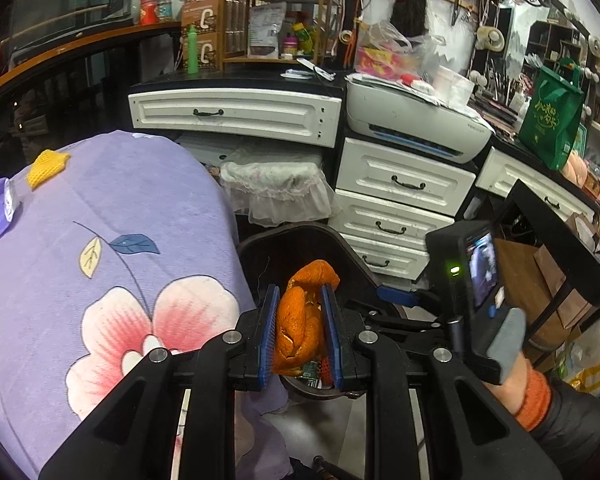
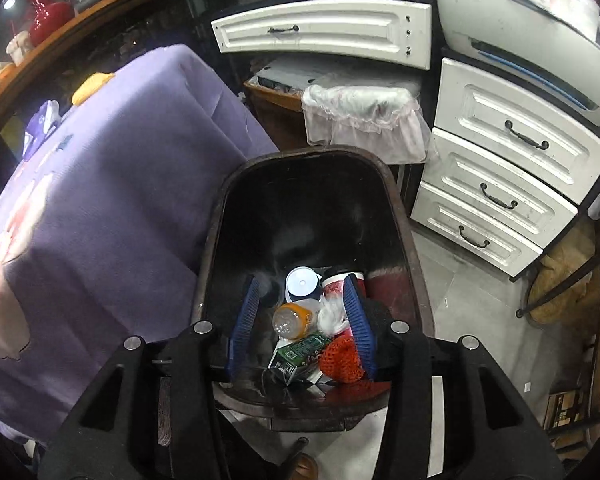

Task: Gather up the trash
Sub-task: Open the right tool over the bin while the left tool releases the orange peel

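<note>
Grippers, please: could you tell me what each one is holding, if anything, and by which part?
The left gripper pinches orange peel across its middle. The right gripper holds nothing; its jaws stand open over the bin.

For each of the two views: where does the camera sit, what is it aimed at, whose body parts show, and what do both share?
Left wrist: on the left hand-held gripper, angled down at the orange peel it holds above the bin; the other hand shows.
Right wrist: on the right hand-held gripper, looking down into the bin; no body visible.
Shared: bin, purple floral cloth, white drawers.
</note>
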`<move>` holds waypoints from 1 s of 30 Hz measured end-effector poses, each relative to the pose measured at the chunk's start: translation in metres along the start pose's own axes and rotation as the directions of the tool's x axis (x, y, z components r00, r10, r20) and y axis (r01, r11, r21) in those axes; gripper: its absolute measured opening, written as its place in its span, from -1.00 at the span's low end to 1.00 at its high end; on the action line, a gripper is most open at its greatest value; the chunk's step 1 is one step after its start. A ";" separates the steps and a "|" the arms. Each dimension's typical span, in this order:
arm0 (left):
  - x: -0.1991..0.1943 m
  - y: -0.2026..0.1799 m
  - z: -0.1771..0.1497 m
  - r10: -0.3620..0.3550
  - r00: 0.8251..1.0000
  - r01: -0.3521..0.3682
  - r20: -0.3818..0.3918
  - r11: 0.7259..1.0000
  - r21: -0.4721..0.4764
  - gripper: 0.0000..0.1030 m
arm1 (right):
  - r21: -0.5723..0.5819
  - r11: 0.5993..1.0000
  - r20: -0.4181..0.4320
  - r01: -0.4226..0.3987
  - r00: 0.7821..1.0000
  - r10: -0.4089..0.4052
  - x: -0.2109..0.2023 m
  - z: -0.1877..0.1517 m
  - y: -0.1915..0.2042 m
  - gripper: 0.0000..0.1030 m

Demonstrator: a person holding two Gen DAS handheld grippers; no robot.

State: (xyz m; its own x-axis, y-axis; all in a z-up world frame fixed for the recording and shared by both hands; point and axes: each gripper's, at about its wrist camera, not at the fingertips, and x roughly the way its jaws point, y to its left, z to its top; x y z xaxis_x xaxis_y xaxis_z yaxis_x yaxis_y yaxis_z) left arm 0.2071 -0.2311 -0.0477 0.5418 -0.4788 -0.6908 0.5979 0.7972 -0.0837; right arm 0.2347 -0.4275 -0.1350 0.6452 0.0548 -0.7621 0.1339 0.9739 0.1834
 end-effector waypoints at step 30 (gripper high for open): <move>0.109 -0.049 -0.005 -0.024 0.976 0.040 -0.215 0.997 0.072 -0.58 | 0.208 0.978 0.163 0.028 0.985 -0.063 -0.100 -0.031 -0.086 0.17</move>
State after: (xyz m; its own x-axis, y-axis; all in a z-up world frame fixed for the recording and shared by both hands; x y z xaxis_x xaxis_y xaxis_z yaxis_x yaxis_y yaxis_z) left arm 0.2339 -0.3207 -0.1219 0.3877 -0.4073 -0.8269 0.6603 0.7486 -0.0591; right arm 0.1356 -0.5097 -0.0934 0.7493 -0.0431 -0.6609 0.3052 0.9081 0.2868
